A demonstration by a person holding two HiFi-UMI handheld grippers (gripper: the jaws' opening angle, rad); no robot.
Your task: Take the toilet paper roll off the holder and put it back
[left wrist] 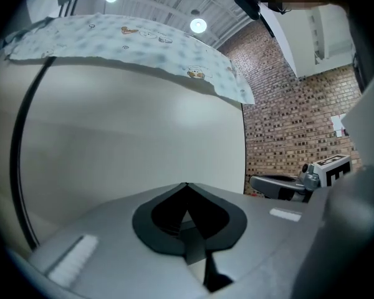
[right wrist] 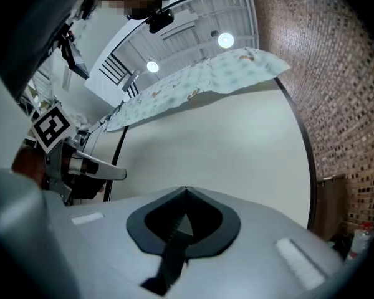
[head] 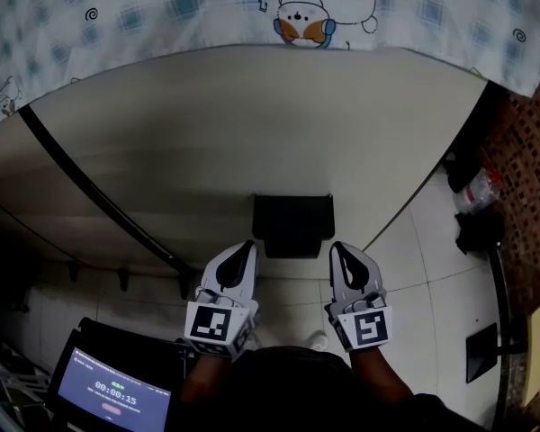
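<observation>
The left gripper (head: 248, 244) and right gripper (head: 336, 246) are held side by side, each with its jaws pressed together on nothing. Between and just beyond their tips, the black holder (head: 292, 226) sits on the pale wall panel (head: 252, 124). Whether it holds a roll I cannot tell.

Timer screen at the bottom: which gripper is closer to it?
Left. The left gripper is just up and right of the timer screen; the right gripper lies much farther right.
</observation>
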